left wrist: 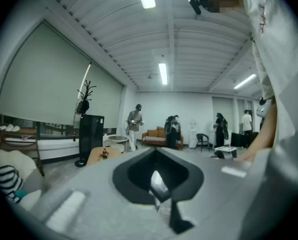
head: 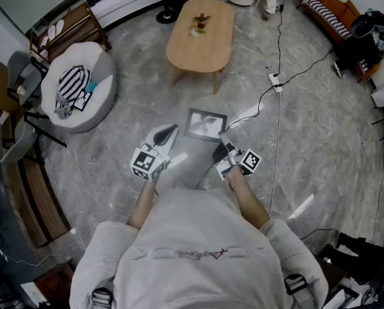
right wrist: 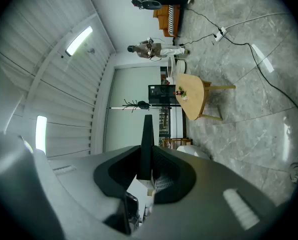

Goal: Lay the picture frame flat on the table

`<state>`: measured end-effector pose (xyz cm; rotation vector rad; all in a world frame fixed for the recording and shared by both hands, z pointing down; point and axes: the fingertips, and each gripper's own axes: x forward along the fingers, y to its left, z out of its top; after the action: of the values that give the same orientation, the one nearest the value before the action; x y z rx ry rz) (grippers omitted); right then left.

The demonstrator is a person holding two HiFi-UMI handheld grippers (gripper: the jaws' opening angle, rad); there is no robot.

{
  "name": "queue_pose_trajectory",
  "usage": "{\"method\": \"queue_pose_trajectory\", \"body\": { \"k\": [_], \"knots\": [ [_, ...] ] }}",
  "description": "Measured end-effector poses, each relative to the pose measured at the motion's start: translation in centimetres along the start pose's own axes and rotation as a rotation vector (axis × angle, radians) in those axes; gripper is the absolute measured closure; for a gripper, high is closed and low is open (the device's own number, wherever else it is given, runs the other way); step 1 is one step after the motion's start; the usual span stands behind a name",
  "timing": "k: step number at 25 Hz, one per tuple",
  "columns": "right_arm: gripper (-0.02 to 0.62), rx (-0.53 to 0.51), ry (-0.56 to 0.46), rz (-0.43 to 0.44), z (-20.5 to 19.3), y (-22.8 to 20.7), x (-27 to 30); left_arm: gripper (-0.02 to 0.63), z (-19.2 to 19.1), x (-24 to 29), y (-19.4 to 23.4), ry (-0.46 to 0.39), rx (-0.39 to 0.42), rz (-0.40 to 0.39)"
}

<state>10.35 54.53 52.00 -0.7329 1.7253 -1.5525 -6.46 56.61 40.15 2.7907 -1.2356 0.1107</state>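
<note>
Carefully, with your right gripper (head: 222,145) pinched on the picture frame (head: 205,124) (left gripper (head: 169,134) closed, empty), carry it to the table (head: 198,51) well ahead and lower it gently, face up.

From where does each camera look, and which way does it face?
Head view: on the person's head, facing steeply down; forearms, left tongs, right tongs show.
Left gripper view: on the left tongs, level across the room; its shut tongs show.
Right gripper view: on the right tongs, rolled sideways; tongs clamp the picture frame.
Shared: all see the wooden table.
</note>
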Motion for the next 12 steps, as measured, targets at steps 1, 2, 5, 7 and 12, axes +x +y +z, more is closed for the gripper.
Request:
{"method": "queue_pose_trajectory", "body": {
  "k": [1,2,5,7,12],
  "knots": [
    [0.519,-0.001,0.0,-0.001,0.0,0.0,-0.2,0.606,-0.1,0.0,-0.1,0.001,-0.001,0.001],
    [0.519,-0.002,0.0,-0.001,0.0,-0.1,-0.3,0.606,-0.2,0.0,-0.3,0.002,-0.001,0.002],
    [0.518,-0.006,-0.001,0.005,0.5,0.0,-0.6,0.606,-0.2,0.2,-0.8,0.005,0.003,-0.002],
    [0.518,-0.007,-0.01,0.012,1.0,0.3,-0.8,0.606,-0.1,0.6,-1.2,0.008,0.003,-0.006],
    [0.518,0.013,-0.037,0.019,2.8,0.4,-2.0,0.606,0.1,1.9,-2.6,0.012,0.009,-0.005]
  ]
}}
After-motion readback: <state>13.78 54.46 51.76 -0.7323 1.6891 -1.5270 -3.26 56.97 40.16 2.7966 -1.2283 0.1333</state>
